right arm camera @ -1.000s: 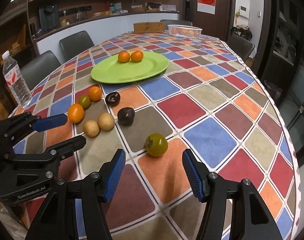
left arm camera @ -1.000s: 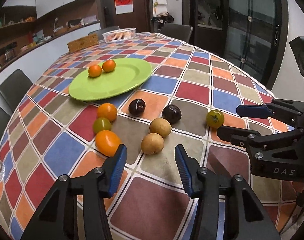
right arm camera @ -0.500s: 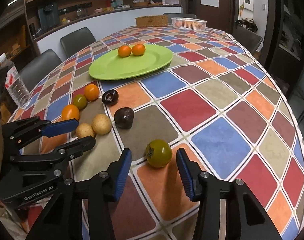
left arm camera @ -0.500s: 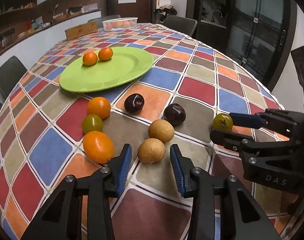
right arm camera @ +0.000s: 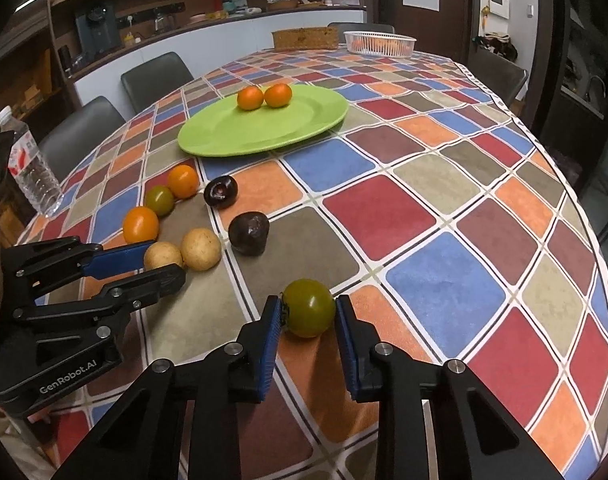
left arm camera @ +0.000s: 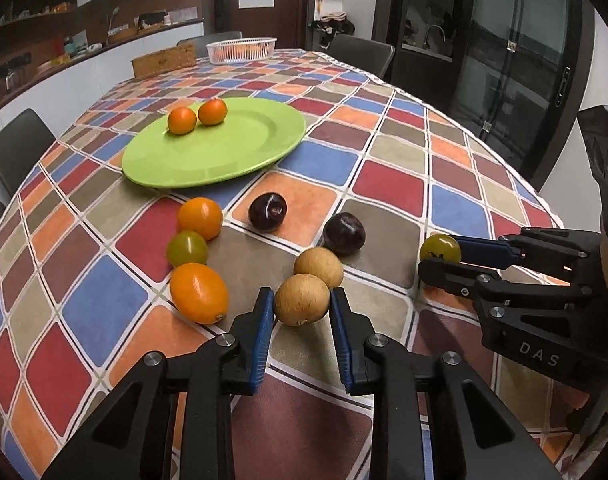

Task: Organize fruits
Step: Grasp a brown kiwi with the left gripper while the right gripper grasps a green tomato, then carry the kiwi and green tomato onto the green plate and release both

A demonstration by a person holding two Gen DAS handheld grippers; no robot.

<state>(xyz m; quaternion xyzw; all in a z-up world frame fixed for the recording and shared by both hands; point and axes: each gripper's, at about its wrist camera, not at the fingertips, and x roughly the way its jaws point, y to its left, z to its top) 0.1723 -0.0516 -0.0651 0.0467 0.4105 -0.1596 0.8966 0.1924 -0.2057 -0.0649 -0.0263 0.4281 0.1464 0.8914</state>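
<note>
My left gripper (left arm camera: 302, 306) is shut on a tan round fruit (left arm camera: 302, 305) that rests on the checkered table. A second tan fruit (left arm camera: 318, 266) touches it behind. My right gripper (right arm camera: 309, 312) is shut on a green tomato (right arm camera: 308, 307), also on the table. A green plate (left arm camera: 208, 148) farther back holds two small oranges (left arm camera: 196, 116). Two dark plums (left arm camera: 267, 211) (left arm camera: 343, 233), two oranges (left arm camera: 199, 292) (left arm camera: 200, 217) and a small green tomato (left arm camera: 187, 248) lie loose in front of the plate.
A water bottle (right arm camera: 32, 172) stands at the table's left edge. A white basket (right arm camera: 379, 43) and a wicker box (right arm camera: 304, 38) sit at the far end. Chairs surround the table.
Both grippers moved forward and down around their fruits and closed: the left onto the tan fruit, the right onto the green tomato.
</note>
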